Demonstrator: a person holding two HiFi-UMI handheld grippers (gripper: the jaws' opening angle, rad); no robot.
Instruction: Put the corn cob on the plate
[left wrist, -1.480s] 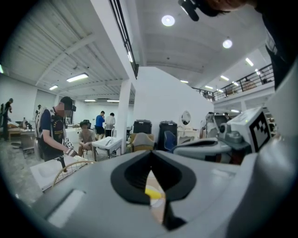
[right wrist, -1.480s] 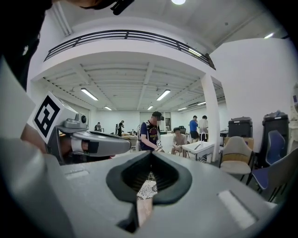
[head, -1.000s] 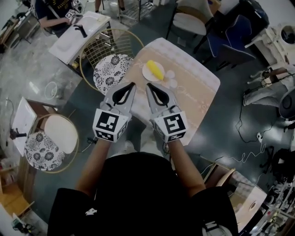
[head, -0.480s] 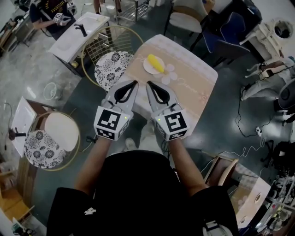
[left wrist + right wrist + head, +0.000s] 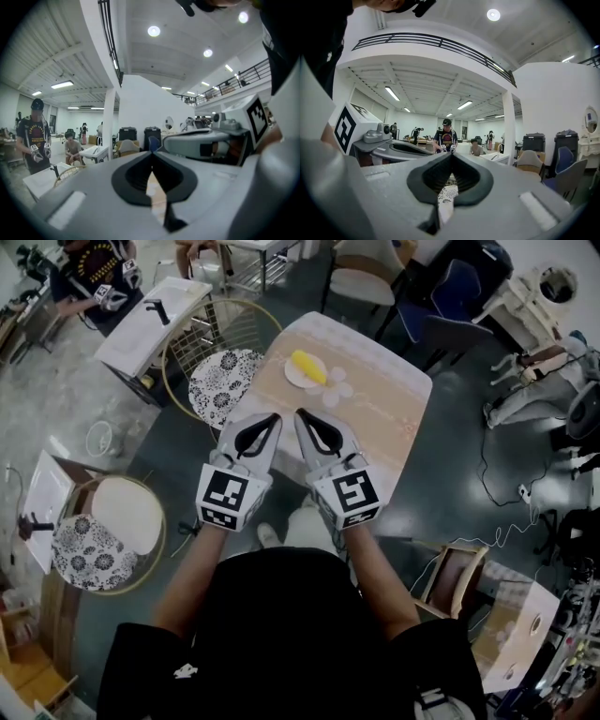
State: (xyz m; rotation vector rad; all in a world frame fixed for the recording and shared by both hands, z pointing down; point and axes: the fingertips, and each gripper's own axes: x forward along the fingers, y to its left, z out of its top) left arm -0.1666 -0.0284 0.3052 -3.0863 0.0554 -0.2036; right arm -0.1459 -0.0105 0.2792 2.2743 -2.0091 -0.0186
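corn cob (image 5: 308,366) on plate (image 5: 292,381), near table (image 5: 375,427) edge

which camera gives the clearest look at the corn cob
The head view: the yellow corn cob lies in plain sight on the white plate on the table. Both gripper views look level across the room and show no corn.

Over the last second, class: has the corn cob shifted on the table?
No. The corn cob lies on the same white plate, at the same spot near the table's far edge.
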